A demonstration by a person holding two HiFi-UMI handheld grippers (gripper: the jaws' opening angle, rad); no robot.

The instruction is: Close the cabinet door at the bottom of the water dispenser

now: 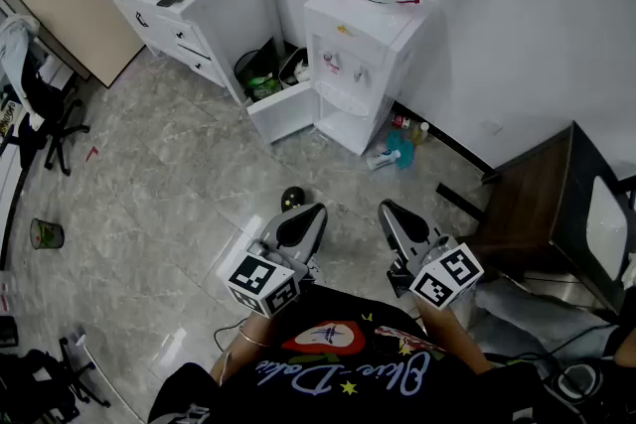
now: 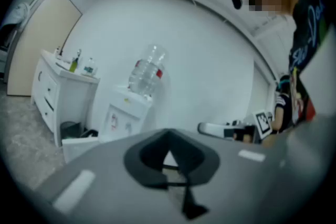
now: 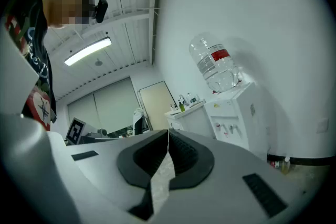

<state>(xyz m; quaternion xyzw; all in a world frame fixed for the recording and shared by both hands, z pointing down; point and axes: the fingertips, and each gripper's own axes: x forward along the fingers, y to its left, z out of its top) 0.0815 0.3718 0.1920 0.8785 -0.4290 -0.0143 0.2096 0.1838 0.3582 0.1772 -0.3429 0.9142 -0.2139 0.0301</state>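
Head view shows the left gripper (image 1: 304,217) and right gripper (image 1: 394,215), jaws pinched together on nothing, well short of the water dispenser (image 1: 365,50), whose bottom cabinet door (image 1: 283,113) hangs open, with an approach and push apparently next.

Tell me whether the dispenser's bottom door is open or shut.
Open: the door stands swung out leftward from the base of the water dispenser.
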